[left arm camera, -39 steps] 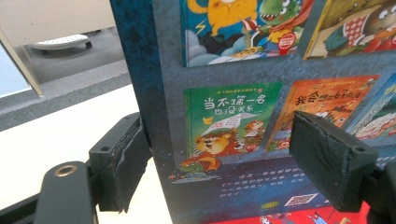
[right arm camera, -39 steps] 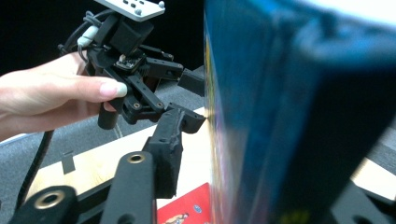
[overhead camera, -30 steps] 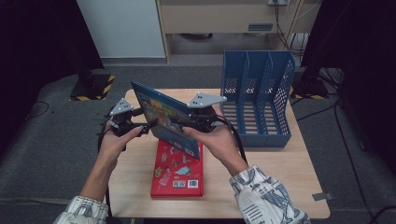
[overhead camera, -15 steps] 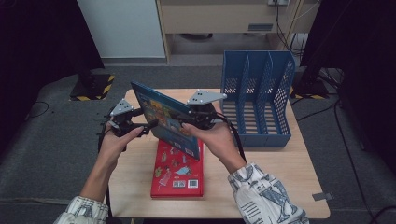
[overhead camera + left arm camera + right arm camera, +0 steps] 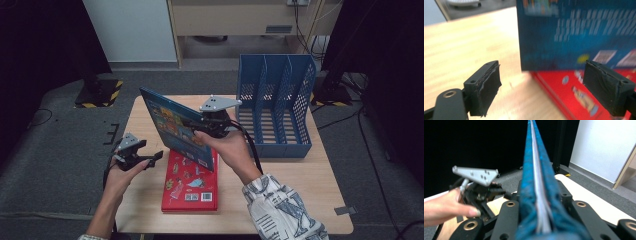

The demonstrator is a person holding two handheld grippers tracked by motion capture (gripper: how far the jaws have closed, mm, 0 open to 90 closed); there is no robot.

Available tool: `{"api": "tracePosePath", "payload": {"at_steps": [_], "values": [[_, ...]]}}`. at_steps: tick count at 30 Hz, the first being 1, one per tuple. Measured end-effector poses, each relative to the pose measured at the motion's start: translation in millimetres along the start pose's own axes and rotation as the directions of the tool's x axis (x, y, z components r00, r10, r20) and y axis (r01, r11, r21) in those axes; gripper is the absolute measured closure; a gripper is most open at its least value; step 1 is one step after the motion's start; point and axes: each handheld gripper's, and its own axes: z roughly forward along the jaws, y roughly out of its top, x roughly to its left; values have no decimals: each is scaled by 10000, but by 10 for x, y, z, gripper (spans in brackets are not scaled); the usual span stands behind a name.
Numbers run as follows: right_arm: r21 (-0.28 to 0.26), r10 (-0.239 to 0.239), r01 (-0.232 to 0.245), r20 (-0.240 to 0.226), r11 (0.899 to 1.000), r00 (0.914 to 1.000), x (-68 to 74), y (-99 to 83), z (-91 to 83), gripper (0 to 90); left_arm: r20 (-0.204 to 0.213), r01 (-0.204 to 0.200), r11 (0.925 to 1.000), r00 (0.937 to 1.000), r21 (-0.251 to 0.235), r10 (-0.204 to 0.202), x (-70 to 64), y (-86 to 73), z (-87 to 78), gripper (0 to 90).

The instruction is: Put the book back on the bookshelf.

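Observation:
A blue picture book (image 5: 176, 126) stands tilted on edge above the table, with my right gripper (image 5: 206, 126) shut on its right edge. In the right gripper view the book's page edge (image 5: 535, 177) runs straight up between the clamped jaws of that gripper (image 5: 540, 195). My left gripper (image 5: 150, 159) is open, low and left of the book, touching nothing. Between its spread jaws in the left gripper view (image 5: 541, 85) I see the blue book's back cover (image 5: 574, 35) and a red book (image 5: 574, 97). The red book (image 5: 192, 181) lies flat on the table below the blue one.
A blue mesh file rack (image 5: 276, 112) with several upright slots stands at the right rear of the wooden table (image 5: 295, 200). The left hand and its gripper (image 5: 477, 186) show beyond the book. Dark floor surrounds the table.
My left gripper has drawn back from the blue book's left edge, down toward the person, and stands open. The right gripper keeps the book raised in nearly the same place.

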Motion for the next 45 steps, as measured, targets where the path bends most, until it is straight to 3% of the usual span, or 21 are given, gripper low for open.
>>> {"api": "tracePosePath", "payload": {"at_steps": [5, 9, 12, 24, 45], "values": [[-35, 115, -115, -25, 9999, 9999, -24, -4, 8, 727, 91, -230, 9970, 9997, 734, 224, -41, -133, 113, 117], [-68, 172, -172, -37, 9998, 9998, -42, -12, 20, 733, 185, -113, 9946, 9998, 1034, 95, -65, -234, 165, 114], [-160, 248, -250, -119, 9996, 9996, -50, -20, 43, 772, 133, -423, 9896, 9991, 1378, 409, -89, -264, 191, 109], [-272, 214, -214, 2, 9994, 9998, -97, -15, 26, 815, 65, -318, 9900, 9995, 1372, 312, -76, -286, 178, 109], [-614, 624, -608, 237, 9963, 9978, -172, 69, -54, 819, -218, -99, 9864, 9997, 1642, 137, 14, -352, 174, 104]]}}
